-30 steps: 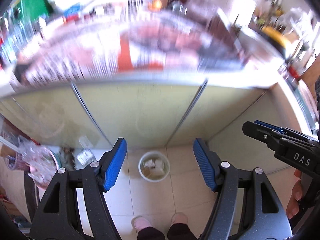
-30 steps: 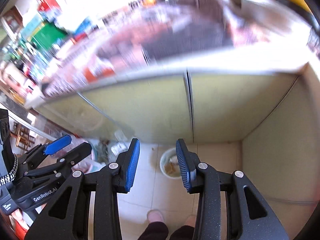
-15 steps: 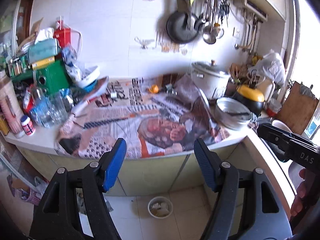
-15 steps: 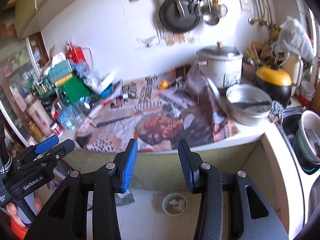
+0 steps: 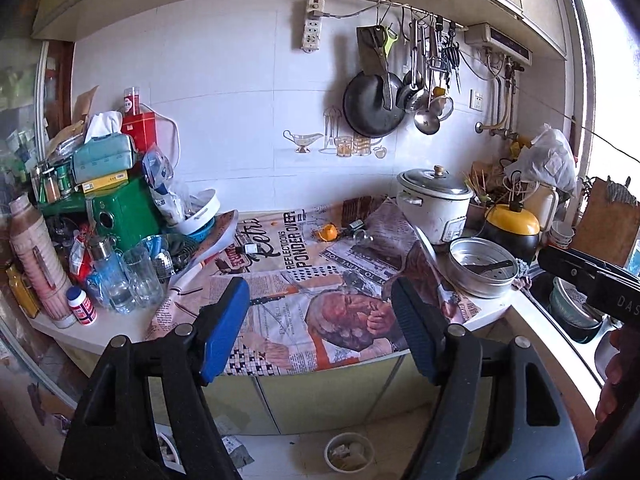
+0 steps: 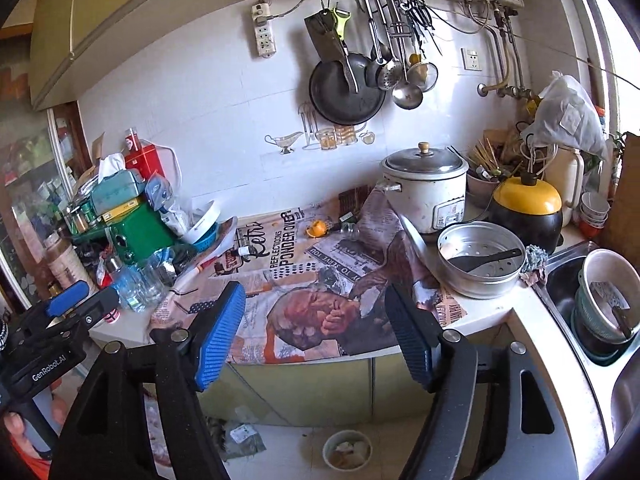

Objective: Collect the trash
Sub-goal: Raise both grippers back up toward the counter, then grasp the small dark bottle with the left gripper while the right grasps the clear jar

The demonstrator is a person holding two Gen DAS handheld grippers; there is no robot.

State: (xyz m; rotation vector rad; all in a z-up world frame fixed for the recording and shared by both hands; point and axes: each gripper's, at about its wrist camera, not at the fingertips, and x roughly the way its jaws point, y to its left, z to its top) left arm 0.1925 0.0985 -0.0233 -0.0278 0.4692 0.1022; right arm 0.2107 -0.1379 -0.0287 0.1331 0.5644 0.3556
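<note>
Both the left gripper point(image 5: 320, 328) and right gripper point(image 6: 314, 332) hung wide open and empty, the orange peel point(image 5: 329, 232) lying far beyond their fingertips, where a careless reach risked dragging the newspaper point(image 5: 320, 280).

right claw point(image 5: 592, 280) cropped, bin point(image 6: 347, 449) contents unclear

left gripper point(image 5: 320, 330): jaws wide apart, nothing held | right gripper point(image 6: 314, 330): jaws wide apart, nothing held

Both wrist views face the counter point(image 5: 120, 326), seemingly from afar.
</note>
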